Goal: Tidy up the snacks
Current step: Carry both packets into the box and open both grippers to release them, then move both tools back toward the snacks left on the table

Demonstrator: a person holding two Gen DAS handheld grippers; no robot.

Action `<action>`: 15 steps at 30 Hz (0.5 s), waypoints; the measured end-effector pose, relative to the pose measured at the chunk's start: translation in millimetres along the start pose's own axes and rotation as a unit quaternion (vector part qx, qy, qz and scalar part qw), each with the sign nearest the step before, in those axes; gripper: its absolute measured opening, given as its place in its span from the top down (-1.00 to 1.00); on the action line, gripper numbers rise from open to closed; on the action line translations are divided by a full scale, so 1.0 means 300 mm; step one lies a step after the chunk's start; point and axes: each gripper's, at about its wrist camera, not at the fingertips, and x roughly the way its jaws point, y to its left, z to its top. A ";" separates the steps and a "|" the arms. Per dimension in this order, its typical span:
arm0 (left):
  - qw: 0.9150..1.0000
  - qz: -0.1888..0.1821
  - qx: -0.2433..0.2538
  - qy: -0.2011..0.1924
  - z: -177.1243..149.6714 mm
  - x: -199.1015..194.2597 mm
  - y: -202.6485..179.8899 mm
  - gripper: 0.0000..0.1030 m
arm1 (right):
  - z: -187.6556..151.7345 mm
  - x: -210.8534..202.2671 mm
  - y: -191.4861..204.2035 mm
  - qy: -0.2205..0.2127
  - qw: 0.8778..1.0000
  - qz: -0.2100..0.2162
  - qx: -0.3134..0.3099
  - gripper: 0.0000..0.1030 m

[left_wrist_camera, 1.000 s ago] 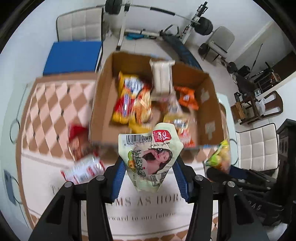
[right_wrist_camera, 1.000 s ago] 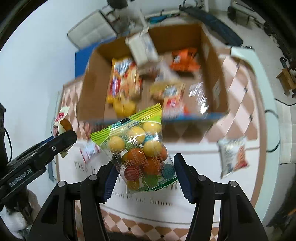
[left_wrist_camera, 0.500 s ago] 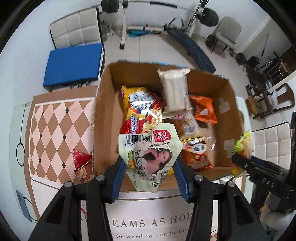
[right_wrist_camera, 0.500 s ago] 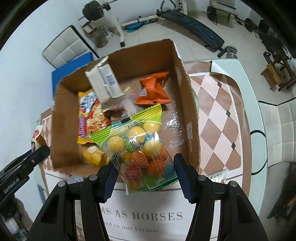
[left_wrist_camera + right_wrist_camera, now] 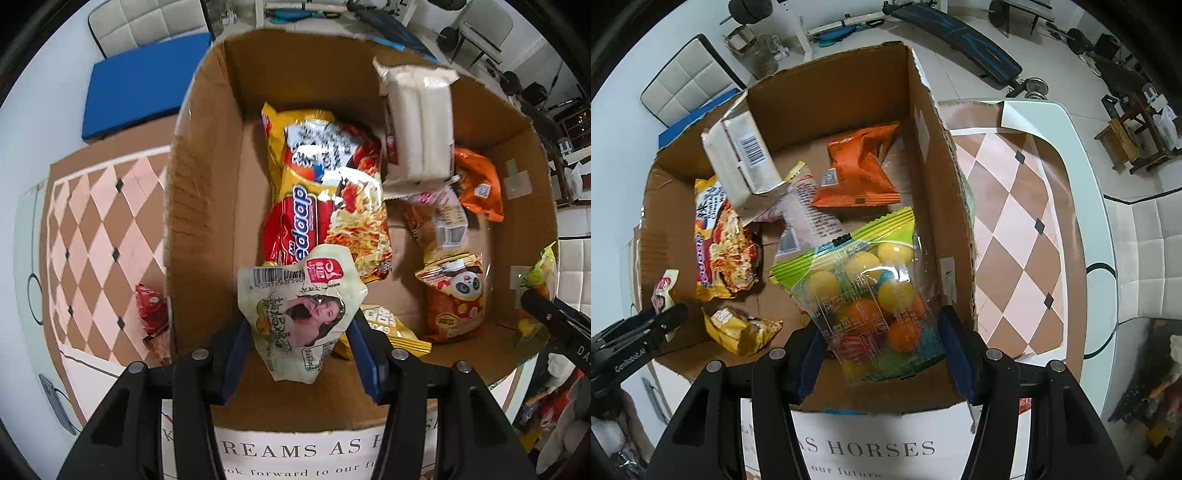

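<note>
My left gripper points down over the near left part of the cardboard box; its jaws are easing apart with the pale green pouch between the blue pads, which touch its sides. My right gripper pinches the clear bag of coloured balls over the box's near right corner. Below in the box lie a red and yellow noodle packet, an orange packet and a white wafer pack. A red snack lies on the checkered cloth, left of the box.
</note>
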 end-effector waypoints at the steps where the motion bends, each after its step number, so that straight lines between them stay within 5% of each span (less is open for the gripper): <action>1: 1.000 -0.002 -0.002 0.007 0.001 0.012 0.004 0.02 | 0.004 0.006 -0.003 0.003 1.000 0.002 0.005 -0.20; 5: 0.999 -0.011 -0.022 0.030 0.000 0.046 0.022 0.01 | 0.017 0.020 0.004 0.023 1.000 0.003 0.013 -0.36; 6: 0.999 -0.014 -0.025 0.033 0.001 0.050 0.026 -0.16 | 0.017 0.017 0.007 0.022 1.000 0.008 0.014 -0.59; 8: 0.999 -0.018 -0.028 0.031 0.000 0.045 0.029 -0.58 | 0.017 0.002 0.022 0.016 1.000 -0.001 0.007 -0.74; 15: 0.999 -0.028 -0.029 0.006 -0.005 -0.025 0.018 -0.86 | 0.009 -0.032 0.061 0.012 1.000 -0.012 -0.016 -0.77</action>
